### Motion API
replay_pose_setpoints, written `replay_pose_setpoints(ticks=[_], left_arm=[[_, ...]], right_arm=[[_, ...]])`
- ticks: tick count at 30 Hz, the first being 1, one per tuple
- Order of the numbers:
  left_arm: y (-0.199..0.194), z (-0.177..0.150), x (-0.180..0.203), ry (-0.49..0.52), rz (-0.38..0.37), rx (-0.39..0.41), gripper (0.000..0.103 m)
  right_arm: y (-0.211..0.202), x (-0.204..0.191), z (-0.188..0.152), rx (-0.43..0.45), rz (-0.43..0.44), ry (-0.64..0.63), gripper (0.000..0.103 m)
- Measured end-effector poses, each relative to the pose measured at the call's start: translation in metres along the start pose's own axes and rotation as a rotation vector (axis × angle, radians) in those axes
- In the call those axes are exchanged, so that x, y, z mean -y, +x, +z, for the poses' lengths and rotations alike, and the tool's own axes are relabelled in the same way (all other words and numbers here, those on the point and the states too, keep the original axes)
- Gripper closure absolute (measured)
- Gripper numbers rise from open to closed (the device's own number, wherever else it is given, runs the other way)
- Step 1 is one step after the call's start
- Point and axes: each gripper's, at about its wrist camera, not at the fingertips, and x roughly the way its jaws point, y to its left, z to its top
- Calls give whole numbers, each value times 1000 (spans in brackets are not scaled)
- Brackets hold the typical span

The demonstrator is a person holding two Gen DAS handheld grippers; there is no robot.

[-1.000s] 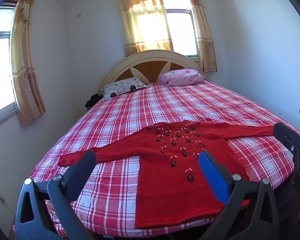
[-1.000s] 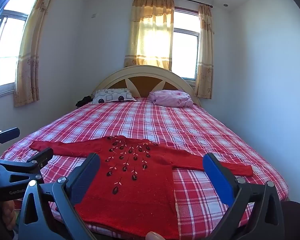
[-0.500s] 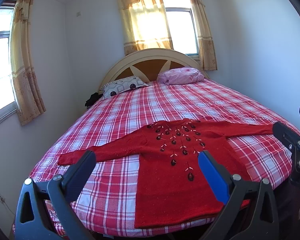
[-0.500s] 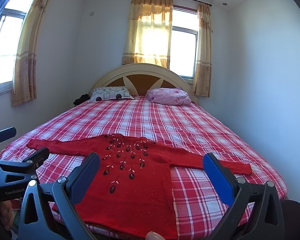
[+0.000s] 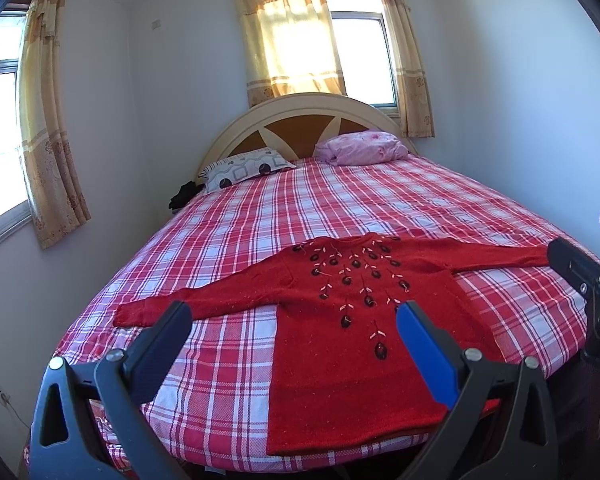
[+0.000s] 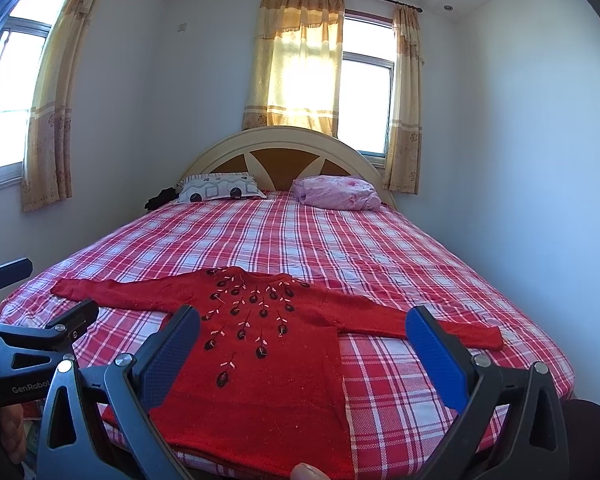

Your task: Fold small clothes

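Both our tongs, left gripper point(image 5: 290, 332) & right gripper point(image 6: 302, 334), gape wide (empty) above red sweater point(image 5: 356, 320), flat on bed point(image 5: 260, 216).

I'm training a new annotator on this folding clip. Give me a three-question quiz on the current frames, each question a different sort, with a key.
1. True or false: the sweater lies flat on the bed with both sleeves spread out.
2. Multiple choice: the left gripper is (A) shut on a sleeve, (B) open and holding nothing, (C) out of view.
3. Fill in: at the headboard lie a patterned pillow and a ___ one.

Key
1. True; no fold has been made yet.
2. B; the right gripper is open too, with the sweater seen between its fingers.
3. Pink.
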Motion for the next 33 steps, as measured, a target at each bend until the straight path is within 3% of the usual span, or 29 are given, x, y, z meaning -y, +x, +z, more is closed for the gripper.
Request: replay_pose_setpoints(ticks=[33], left_arm=[[3,-1,5,-6,1,-14,0]], right_arm=[[3,-1,-4,-9,-6,-6,1]])
